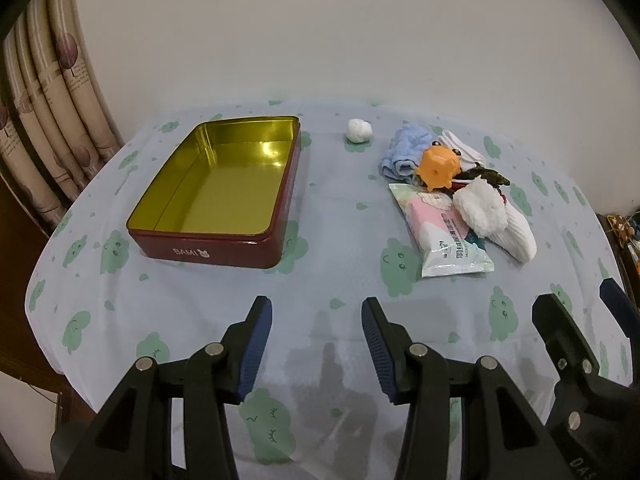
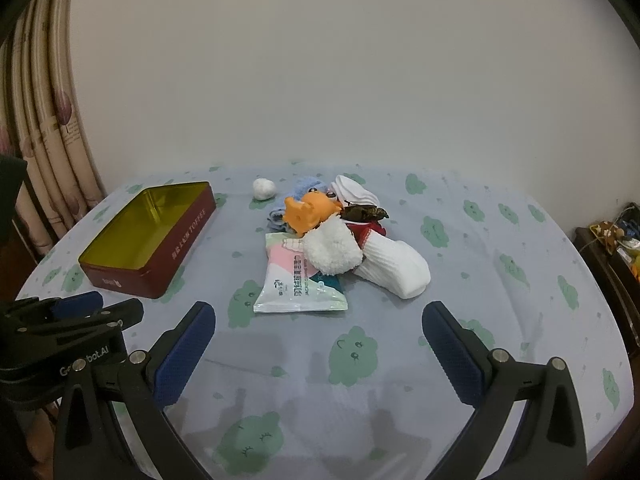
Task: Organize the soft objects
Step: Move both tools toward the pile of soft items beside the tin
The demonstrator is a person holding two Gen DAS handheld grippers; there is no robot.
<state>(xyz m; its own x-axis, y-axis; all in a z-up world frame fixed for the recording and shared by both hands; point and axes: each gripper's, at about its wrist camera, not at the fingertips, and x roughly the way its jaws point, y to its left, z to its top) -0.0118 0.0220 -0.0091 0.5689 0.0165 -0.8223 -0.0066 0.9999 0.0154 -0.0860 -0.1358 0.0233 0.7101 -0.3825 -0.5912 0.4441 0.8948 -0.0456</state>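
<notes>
Step in hand: by my reading, the very start; nothing lies in the tin yet, and both tools hang over the near edge of the table.
Tin: the red tin, gold inside and lidless, sits on the left of the cloth, well apart from the pile.
Pile: the soft things are heaped to the right: a blue cloth, an orange toy on top, a fluffy white sock and a ribbed white sock touching each other, and a flat tissue pack nearest the front.
Stray piece: a small white ball lies alone between tin and pile, towards the far side.
Dark item: something dark and crumpled behind the socks; I cannot tell what it is.
Left gripper: jaws apart, nothing between them, aimed at bare cloth in front of the tin.
Right gripper: spread wide, empty, facing the pile.
Next move, as I judge it: the right tool reaches forward to the tissue pack or the fluffy sock, pinches it, and carries it leftward to the tin.
Care needed: the heap overlaps, so a pull on one piece may drag its neighbours.
</notes>
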